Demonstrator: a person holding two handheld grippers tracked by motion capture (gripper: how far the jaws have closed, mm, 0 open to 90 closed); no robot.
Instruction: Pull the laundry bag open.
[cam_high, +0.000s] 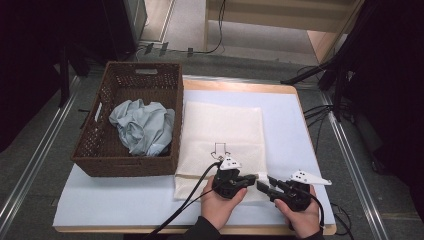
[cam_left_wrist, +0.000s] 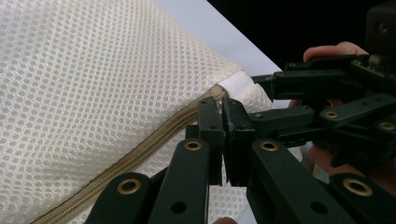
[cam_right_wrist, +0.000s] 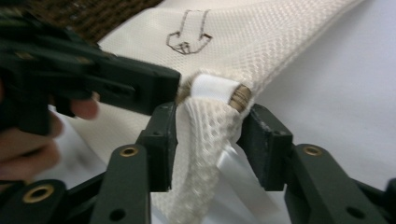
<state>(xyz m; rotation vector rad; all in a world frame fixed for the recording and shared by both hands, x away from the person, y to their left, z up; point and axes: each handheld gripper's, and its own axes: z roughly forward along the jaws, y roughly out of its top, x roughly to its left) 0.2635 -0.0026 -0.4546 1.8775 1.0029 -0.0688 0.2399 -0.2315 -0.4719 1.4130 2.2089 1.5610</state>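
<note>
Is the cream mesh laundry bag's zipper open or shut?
Shut along its visible length: the cream mesh laundry bag's tan zipper teeth lie meshed in the left gripper view.

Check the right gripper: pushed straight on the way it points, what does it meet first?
Probably the mesh laundry bag, whose corner already sits between the right gripper's open jaws; close beyond is the left gripper, though depth is unclear.

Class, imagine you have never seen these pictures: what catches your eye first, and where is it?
A cream mesh laundry bag lies flat mid-table; at its near corner the left claw pinches the zipper end, the right claw straddling it. Left of it, a brown wicker basket holds a crumpled pale-blue garment.
</note>
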